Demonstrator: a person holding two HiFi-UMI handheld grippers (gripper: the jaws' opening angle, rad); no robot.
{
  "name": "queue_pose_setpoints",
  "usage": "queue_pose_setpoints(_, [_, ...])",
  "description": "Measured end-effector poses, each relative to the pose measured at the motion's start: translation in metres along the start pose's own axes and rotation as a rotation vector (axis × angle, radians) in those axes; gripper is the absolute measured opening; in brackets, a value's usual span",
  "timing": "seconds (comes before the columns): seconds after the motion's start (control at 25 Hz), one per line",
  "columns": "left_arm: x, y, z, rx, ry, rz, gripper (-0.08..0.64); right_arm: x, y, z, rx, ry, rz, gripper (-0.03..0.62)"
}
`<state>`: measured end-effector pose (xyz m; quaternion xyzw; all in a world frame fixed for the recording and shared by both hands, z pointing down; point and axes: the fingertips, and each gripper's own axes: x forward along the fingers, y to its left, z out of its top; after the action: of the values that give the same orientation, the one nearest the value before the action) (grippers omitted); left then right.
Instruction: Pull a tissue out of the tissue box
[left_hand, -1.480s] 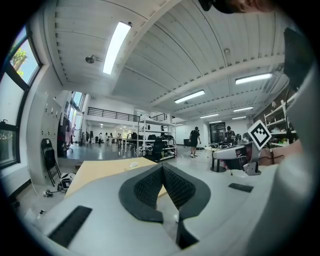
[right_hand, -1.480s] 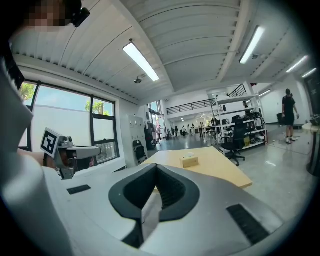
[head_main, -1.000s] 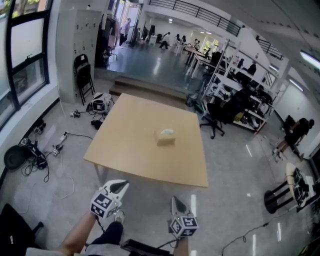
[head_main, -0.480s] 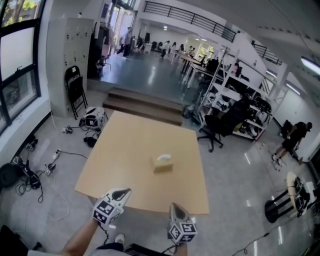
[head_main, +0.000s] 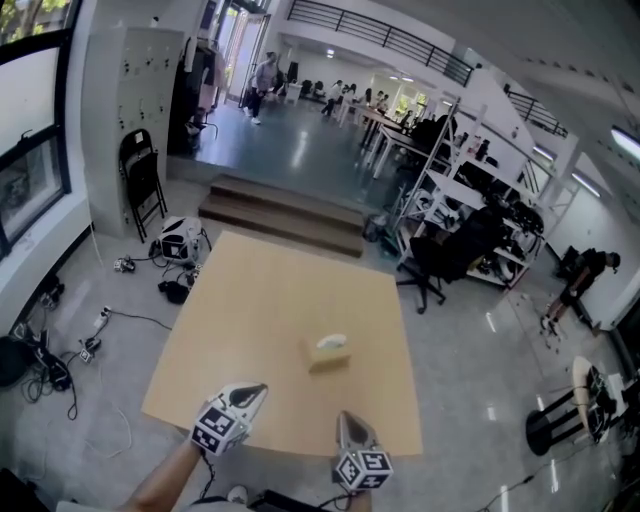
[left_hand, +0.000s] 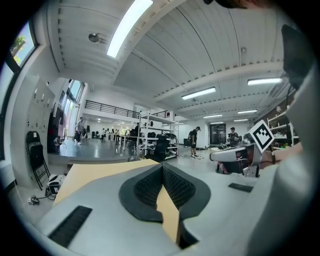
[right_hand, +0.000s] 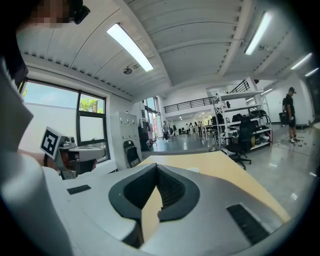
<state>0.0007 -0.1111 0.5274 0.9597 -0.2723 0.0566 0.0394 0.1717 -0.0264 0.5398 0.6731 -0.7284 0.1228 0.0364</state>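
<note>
Spotting the box (head_main: 328, 353) near the middle of the table (head_main: 250, 300), tissue (head_main: 333, 341) poking out the top, well apart from both claws, ahead and between them. Over the near edge: left claw (head_main: 254, 389) and right claw (head_main: 345, 417), both pinched closed on nothing, held roughly level, pointing across the table.

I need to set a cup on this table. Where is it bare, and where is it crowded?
The table is bare across its whole far half, towards the steps, and along its left side beside the tissue box. The only crowding is near the front edge, where the left gripper and right gripper hover short of the box.
</note>
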Motion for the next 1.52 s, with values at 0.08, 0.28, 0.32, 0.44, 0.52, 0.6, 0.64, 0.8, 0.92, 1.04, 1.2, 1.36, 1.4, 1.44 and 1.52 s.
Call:
queue_pose_setpoints(0.08, [0.005,0.005,0.000,0.002,-0.003,-0.003,0.008,0.009,-0.002,0.001,0.001,-0.001,-0.001,0.011])
queue_pose_setpoints(0.28, [0.017,0.025,0.002,-0.007,-0.005,0.004,0.008,0.027,-0.007,0.009,-0.019,0.007,-0.007,0.011])
queue_pose_setpoints(0.32, [0.019,0.029,0.003,-0.010,-0.002,0.007,0.008,0.031,-0.009,0.011,-0.020,0.009,-0.010,0.011])
queue_pose_setpoints(0.44, [0.030,0.038,0.004,-0.015,0.001,0.014,0.008,0.041,-0.018,0.014,-0.014,0.013,-0.011,0.011])
queue_pose_setpoints(0.52, [0.040,0.043,0.004,-0.018,-0.002,0.014,0.008,0.052,-0.025,0.014,-0.015,0.014,-0.009,0.011])
queue_pose_setpoints(0.6, [0.053,0.049,0.005,-0.018,-0.002,0.018,0.008,0.066,-0.032,0.014,-0.026,0.021,0.000,0.011])
queue_pose_setpoints(0.64, [0.060,0.053,0.006,-0.017,-0.001,0.022,0.008,0.074,-0.036,0.015,-0.032,0.025,0.007,0.011])
queue_pose_setpoints(0.8, [0.089,0.067,0.005,-0.030,0.011,0.038,0.008,0.103,-0.055,0.020,-0.037,0.035,0.025,0.011])
queue_pose_setpoints(0.92, [0.109,0.076,0.008,-0.037,0.011,0.046,0.008,0.122,-0.069,0.024,-0.032,0.045,0.031,0.011])
queue_pose_setpoints(1.04, [0.125,0.085,0.008,-0.045,0.019,0.053,0.008,0.140,-0.080,0.025,-0.034,0.057,0.037,0.011])
queue_pose_setpoints(1.2, [0.141,0.093,0.001,-0.055,0.039,0.062,0.008,0.158,-0.091,0.025,-0.035,0.078,0.044,0.011])
queue_pose_setpoints(1.36, [0.152,0.102,-0.004,-0.070,0.049,0.077,0.008,0.174,-0.098,0.023,-0.038,0.097,0.058,0.011])
queue_pose_setpoints(1.4, [0.154,0.104,-0.006,-0.073,0.052,0.080,0.008,0.177,-0.098,0.021,-0.036,0.104,0.062,0.011])
queue_pose_setpoints(1.44, [0.156,0.106,-0.008,-0.075,0.055,0.082,0.008,0.181,-0.099,0.019,-0.033,0.110,0.065,0.011])
queue_pose_setpoints(1.52, [0.161,0.110,-0.012,-0.079,0.063,0.087,0.008,0.188,-0.101,0.015,-0.029,0.121,0.073,0.011])
